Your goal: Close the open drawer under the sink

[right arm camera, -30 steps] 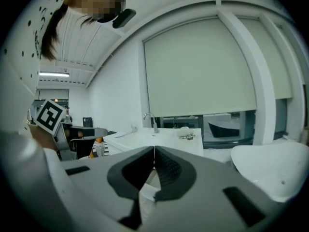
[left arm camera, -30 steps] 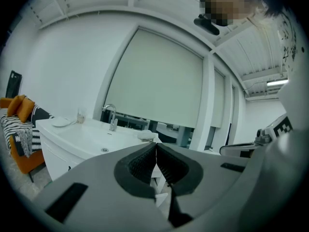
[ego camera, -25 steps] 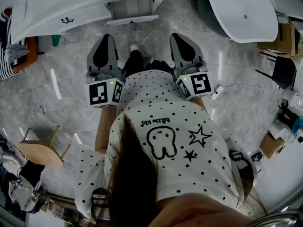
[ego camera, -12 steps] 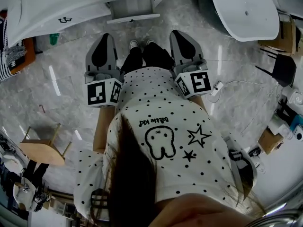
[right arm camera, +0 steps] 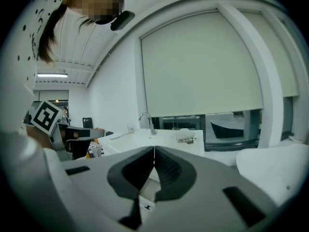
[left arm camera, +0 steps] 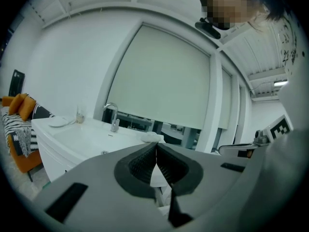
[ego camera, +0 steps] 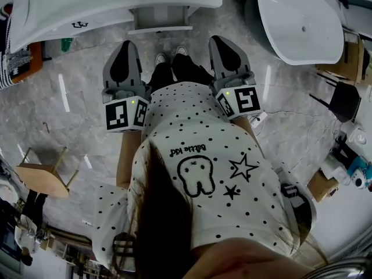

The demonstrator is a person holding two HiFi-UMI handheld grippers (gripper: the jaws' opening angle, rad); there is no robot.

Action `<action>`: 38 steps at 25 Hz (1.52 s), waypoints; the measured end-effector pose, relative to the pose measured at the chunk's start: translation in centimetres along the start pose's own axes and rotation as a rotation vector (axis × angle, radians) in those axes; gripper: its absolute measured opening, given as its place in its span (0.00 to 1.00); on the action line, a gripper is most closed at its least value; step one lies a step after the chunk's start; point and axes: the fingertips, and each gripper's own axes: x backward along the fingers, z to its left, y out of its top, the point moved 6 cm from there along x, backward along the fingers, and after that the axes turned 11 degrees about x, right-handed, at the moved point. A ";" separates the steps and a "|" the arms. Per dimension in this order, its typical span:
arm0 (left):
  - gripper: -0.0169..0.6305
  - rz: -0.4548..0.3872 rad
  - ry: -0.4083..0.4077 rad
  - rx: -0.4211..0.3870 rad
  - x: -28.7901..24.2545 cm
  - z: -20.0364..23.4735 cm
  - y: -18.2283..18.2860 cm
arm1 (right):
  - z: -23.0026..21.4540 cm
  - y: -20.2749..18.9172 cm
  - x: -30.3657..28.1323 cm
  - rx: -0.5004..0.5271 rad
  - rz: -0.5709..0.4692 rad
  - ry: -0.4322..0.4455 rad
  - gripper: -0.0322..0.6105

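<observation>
In the head view the white sink vanity [ego camera: 110, 4] runs along the top, and its open drawer [ego camera: 161, 17] juts out from under it towards my feet. My left gripper [ego camera: 127, 45] and right gripper [ego camera: 218, 42] are held level in front of my body, one on each side, short of the drawer and apart from it. The left gripper [left arm camera: 156, 152] has its pads together with nothing between them, and the basin and faucet [left arm camera: 112, 116] lie beyond. The right gripper [right arm camera: 154, 154] is also shut and empty, with the drawer front [right arm camera: 147, 204] showing low behind its jaws.
A white freestanding tub [ego camera: 299, 19] stands at the upper right. A wooden stool [ego camera: 40, 176] is on the marble floor to the left, a black chair [ego camera: 346, 97] and cardboard boxes [ego camera: 322, 185] to the right. A white plug with its cable [ego camera: 256, 118] lies near my right side.
Both grippers have moved forward towards the vanity with my step. The drawer sits a little nearer to them; the stool has slid left in view. Both stay shut.
</observation>
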 end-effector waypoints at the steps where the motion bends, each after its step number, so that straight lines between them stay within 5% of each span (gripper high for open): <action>1: 0.04 -0.009 0.007 -0.001 -0.2 -0.3 0.0 | -0.5 -0.1 -0.1 0.003 -0.004 0.007 0.07; 15: 0.04 -0.089 0.099 -0.007 -2.8 -1.2 -0.3 | -5.0 -0.6 -1.5 0.041 -0.024 0.058 0.07; 38: 0.04 0.020 0.052 -0.034 -4.6 1.5 0.0 | -3.9 -0.1 -3.2 -0.001 0.031 0.000 0.07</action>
